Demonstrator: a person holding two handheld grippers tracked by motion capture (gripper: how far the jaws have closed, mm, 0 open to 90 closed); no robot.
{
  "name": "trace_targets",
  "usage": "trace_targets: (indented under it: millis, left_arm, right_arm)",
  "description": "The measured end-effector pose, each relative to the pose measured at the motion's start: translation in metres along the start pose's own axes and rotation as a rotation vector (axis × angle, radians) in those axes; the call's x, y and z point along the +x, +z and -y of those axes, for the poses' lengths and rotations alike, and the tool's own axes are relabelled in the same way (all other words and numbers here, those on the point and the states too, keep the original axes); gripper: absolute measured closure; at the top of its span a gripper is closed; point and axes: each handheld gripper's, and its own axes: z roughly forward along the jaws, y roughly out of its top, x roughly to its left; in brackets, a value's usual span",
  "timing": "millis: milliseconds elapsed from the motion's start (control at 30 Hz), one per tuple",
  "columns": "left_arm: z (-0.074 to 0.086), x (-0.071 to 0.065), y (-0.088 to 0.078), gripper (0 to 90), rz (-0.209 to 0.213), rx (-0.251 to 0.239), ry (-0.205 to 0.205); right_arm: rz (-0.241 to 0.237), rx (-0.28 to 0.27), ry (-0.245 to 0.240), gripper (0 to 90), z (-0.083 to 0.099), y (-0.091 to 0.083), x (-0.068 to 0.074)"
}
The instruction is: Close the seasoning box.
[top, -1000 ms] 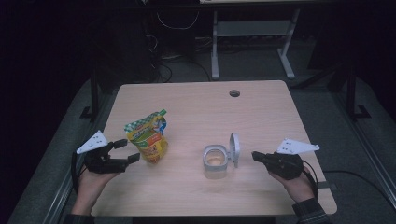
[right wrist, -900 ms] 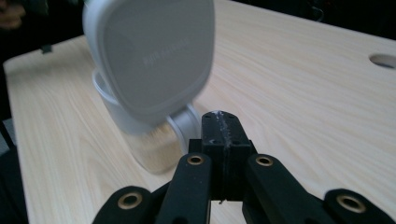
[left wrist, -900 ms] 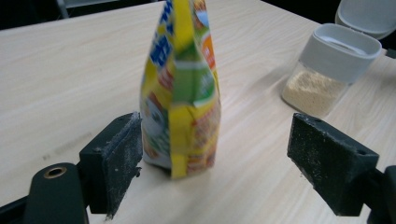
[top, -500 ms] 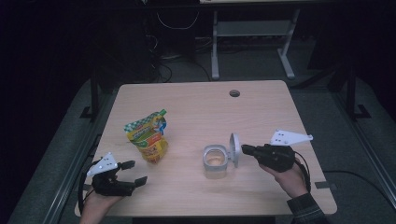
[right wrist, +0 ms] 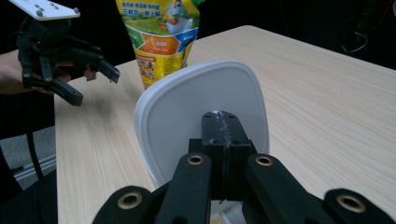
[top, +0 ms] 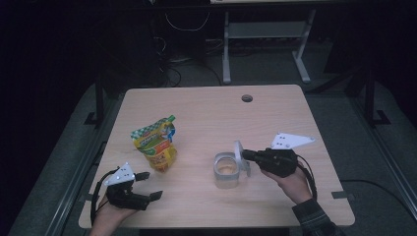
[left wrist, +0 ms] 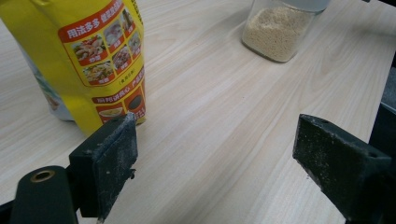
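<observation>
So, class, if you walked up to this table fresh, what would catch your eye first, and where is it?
The bright yellow pouch stands upright on the left half of the wooden table, ahead of the left gripper, whose jaws are open with nothing between them. Right of centre sits a clear jar of pale grains, its white lid pinched on edge in the shut right gripper at the jar's rim.

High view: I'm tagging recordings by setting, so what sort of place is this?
Probably a lab or workshop: a bare desk with a cable hole, a metal rack, and cables on grey floor.
</observation>
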Motion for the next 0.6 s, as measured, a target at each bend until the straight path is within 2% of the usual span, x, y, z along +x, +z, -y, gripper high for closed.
trace_targets:
  millis: [233, 433, 600]
  left_arm:
    - [0.0, 0.0, 0.0, 13.6, 0.001, 0.001, 0.006]
    - [0.0, 0.0, 0.001, 13.5, 0.004, 0.0, 0.006]
    - [-0.001, -0.001, 0.002, 13.6, 0.003, 0.004, 0.001]
  right_arm:
    - [-0.025, 0.053, -0.006, 90.0, 0.007, 0.02, 0.003]
    - [-0.03, 0.048, -0.007, 90.0, 0.007, 0.019, 0.005]
    - [-0.008, 0.037, 0.0, 90.0, 0.007, 0.016, 0.003]
